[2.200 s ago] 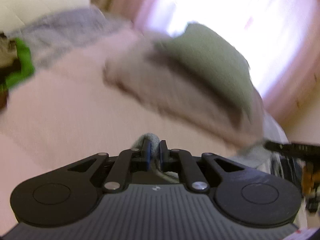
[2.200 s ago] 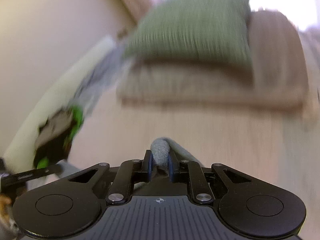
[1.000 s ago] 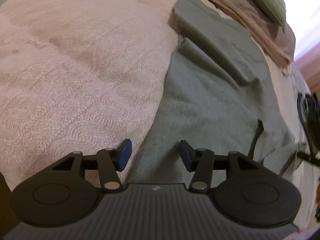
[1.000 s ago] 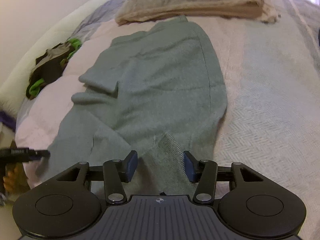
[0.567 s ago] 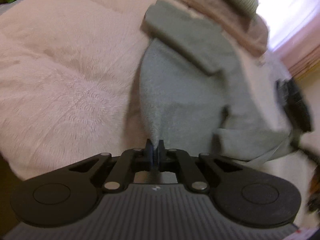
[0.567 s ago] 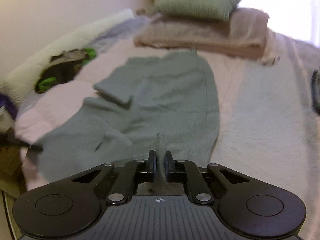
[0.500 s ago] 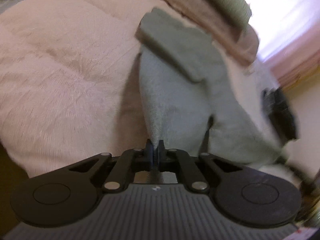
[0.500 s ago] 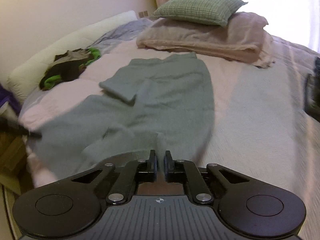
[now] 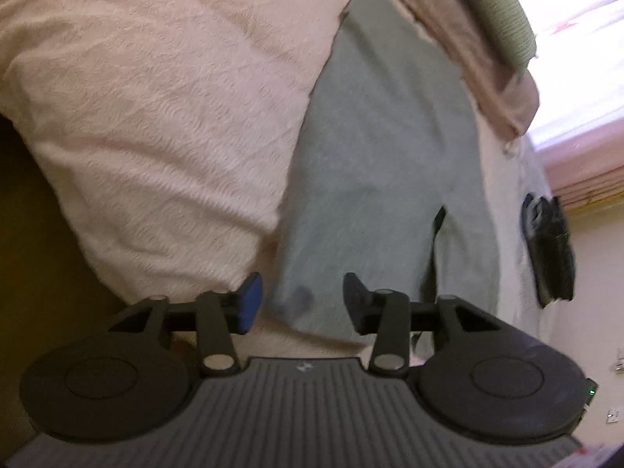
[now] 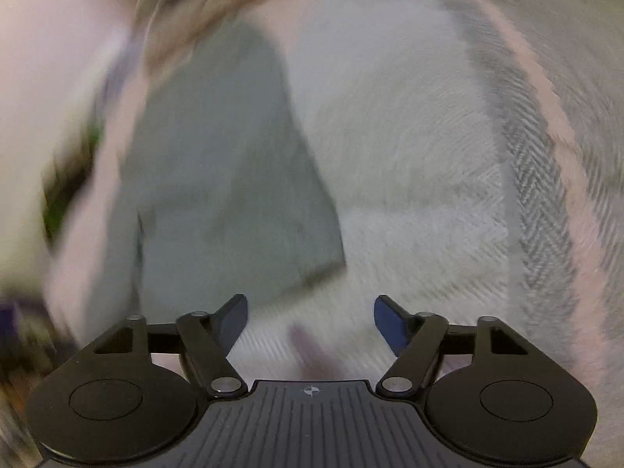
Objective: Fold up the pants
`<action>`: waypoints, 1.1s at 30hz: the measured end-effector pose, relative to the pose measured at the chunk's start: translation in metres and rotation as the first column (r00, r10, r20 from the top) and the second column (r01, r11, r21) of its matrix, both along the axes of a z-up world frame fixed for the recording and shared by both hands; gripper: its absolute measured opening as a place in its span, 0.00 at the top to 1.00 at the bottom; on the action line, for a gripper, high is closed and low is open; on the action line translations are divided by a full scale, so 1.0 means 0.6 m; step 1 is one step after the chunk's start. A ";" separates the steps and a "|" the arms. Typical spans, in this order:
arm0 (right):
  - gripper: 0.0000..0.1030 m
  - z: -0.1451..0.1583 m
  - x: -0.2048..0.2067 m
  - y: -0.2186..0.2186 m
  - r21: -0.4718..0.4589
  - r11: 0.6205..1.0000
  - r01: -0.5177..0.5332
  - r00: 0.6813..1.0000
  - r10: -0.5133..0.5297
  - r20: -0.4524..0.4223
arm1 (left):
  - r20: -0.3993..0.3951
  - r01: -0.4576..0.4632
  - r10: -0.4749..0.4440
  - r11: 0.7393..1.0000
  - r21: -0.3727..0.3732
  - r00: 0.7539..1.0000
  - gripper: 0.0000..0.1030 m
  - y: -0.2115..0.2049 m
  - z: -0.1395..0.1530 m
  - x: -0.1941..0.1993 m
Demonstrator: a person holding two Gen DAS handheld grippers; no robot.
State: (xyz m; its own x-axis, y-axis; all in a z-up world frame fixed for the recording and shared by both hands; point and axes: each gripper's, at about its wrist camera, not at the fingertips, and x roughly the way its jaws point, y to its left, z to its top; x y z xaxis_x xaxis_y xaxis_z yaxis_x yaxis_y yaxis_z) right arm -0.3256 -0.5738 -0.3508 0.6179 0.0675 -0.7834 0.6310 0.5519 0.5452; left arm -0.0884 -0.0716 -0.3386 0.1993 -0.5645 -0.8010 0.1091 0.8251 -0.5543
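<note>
On the bed, grey-green pants [image 9: 390, 163] lie spread lengthwise, legs side by side, across a pink quilt [image 9: 156, 109]. Left gripper [image 9: 300, 302] jaws opening over the hem, pads clear; right gripper [image 10: 310, 319] opening wide over bare bedspread [image 10: 421, 163], holding nothing.

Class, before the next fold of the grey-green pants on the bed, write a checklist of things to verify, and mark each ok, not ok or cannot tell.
1. Left tool free of cloth: ok, jaws opening, pants lie below them, not pinched.
2. Right tool free of cloth: ok, jaws opening over bare bedspread.
3. Pants laid out lengthwise towards the pillows: ok.
4. Pants free of wrinkles: cannot tell, pictures blurred.
5. Pants wholly on the bed: cannot tell, the near end is hidden behind the left tool.
</note>
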 end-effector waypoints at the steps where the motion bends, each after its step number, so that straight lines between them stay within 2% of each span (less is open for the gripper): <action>1: 0.33 -0.007 0.003 -0.010 0.024 0.999 0.041 0.999 -0.042 0.026 | 0.003 -0.006 0.006 1.000 -0.001 1.000 0.52 -0.004 -0.008 0.005; 3: 0.33 -0.030 0.015 -0.023 0.041 0.995 0.095 0.993 -0.098 0.070 | -0.010 -0.015 0.015 1.000 -0.002 1.000 0.52 -0.015 -0.035 0.016; 5: 0.35 -0.062 0.037 -0.031 0.046 0.994 0.097 0.993 -0.100 0.060 | -0.054 -0.010 0.010 1.000 0.001 0.998 0.58 -0.029 -0.063 0.023; 6: 0.40 -0.076 0.047 -0.031 0.055 0.995 0.085 0.994 -0.089 0.068 | -0.062 -0.005 0.005 1.000 0.005 0.998 0.75 -0.037 -0.074 0.023; 7: 0.74 -0.084 0.057 -0.029 0.064 0.996 0.060 0.995 -0.065 0.082 | -0.063 0.008 -0.007 1.000 0.013 0.998 0.99 -0.046 -0.075 0.022; 8: 0.97 -0.089 0.075 -0.021 0.090 0.996 0.009 0.997 -0.015 0.072 | -0.063 0.020 -0.018 1.000 0.023 0.998 0.98 -0.055 -0.069 0.020; 9: 0.97 -0.088 0.088 -0.016 0.130 0.991 -0.038 0.998 0.030 0.062 | -0.053 0.016 -0.015 0.999 0.028 0.998 0.99 -0.060 -0.056 0.017; 11: 0.98 -0.059 0.101 -0.008 0.118 0.989 -0.094 0.993 0.084 0.086 | -0.022 0.008 -0.009 0.999 -0.035 1.000 0.99 -0.055 -0.005 0.008; 13: 0.98 -0.012 0.067 -0.018 0.199 0.978 -0.068 0.981 0.029 0.193 | 0.035 -0.007 0.010 0.996 -0.085 0.999 0.99 -0.036 0.054 -0.005; 15: 0.98 0.024 0.037 -0.046 0.249 0.969 -0.001 0.976 -0.053 0.210 | 0.045 -0.037 0.041 0.995 -0.096 0.998 0.99 -0.025 0.082 -0.006; 16: 0.98 0.030 0.028 -0.057 0.259 0.965 0.026 0.978 -0.078 0.195 | 0.050 -0.036 0.039 0.998 -0.051 0.998 0.98 -0.029 0.080 -0.006; 18: 0.98 0.011 0.022 -0.076 0.290 0.953 0.091 0.985 -0.130 0.118 | 0.054 -0.003 -0.003 0.994 0.112 0.999 0.97 -0.060 0.040 -0.005; 20: 0.95 -0.040 0.034 -0.081 0.299 0.937 0.178 0.984 -0.176 -0.035 | 0.001 0.038 -0.039 0.975 0.218 0.999 0.95 -0.089 -0.019 -0.007; 21: 0.89 -0.063 0.038 -0.079 0.278 0.937 0.213 0.976 -0.189 -0.113 | -0.053 0.046 -0.034 0.967 0.251 0.998 0.95 -0.100 -0.046 -0.013; 22: 0.88 -0.078 0.045 -0.072 0.258 0.940 0.224 0.969 -0.187 -0.162 | -0.066 0.035 -0.020 0.970 0.239 0.998 0.93 -0.102 -0.056 -0.023; 23: 0.81 -0.085 0.050 -0.060 0.248 0.944 0.218 0.969 -0.179 -0.167 | -0.055 0.008 0.004 0.977 0.214 0.998 0.89 -0.098 -0.056 -0.038; 24: 0.74 -0.079 0.050 -0.046 0.228 0.952 0.203 0.975 -0.176 -0.134 | -0.054 -0.023 0.033 0.984 0.175 0.998 0.80 -0.092 -0.052 -0.056; 25: 0.60 -0.072 0.047 -0.033 0.219 0.958 0.186 0.981 -0.168 -0.099 | -0.082 -0.047 0.058 0.990 0.135 0.995 0.76 -0.085 -0.051 -0.070; 27: 0.59 -0.062 0.041 0.001 0.222 0.961 0.166 0.986 -0.158 -0.056 | -0.139 -0.110 0.120 0.991 0.078 0.983 0.76 -0.073 -0.050 -0.100; 28: 0.59 -0.057 0.046 0.021 0.217 0.966 0.140 0.990 -0.134 -0.045 | -0.116 -0.124 0.133 0.989 0.082 0.984 0.76 -0.078 -0.041 -0.117; 29: 0.59 -0.049 0.050 0.038 0.183 0.978 0.101 0.995 -0.095 -0.042 | -0.065 -0.105 0.113 0.989 0.105 0.991 0.76 -0.090 -0.029 -0.132; 30: 0.59 -0.032 0.065 0.070 0.084 0.996 0.020 0.998 -0.015 -0.054 | 0.003 -0.048 0.048 0.985 0.167 0.999 0.76 -0.111 -0.012 -0.147; 31: 0.59 -0.015 0.084 0.092 -0.027 0.997 -0.074 0.995 0.072 -0.075 | 0.073 0.018 -0.037 0.970 0.242 0.997 0.76 -0.135 0.002 -0.162; 32: 0.59 -0.001 0.102 0.126 -0.148 0.971 -0.187 0.980 0.175 -0.094 | 0.155 0.097 -0.155 0.939 0.330 0.976 0.76 -0.164 0.014 -0.181; 33: 0.59 0.010 0.122 0.172 -0.290 0.894 -0.340 0.940 0.317 -0.126 | 0.217 0.154 -0.260 0.900 0.409 0.941 0.76 -0.191 0.020 -0.193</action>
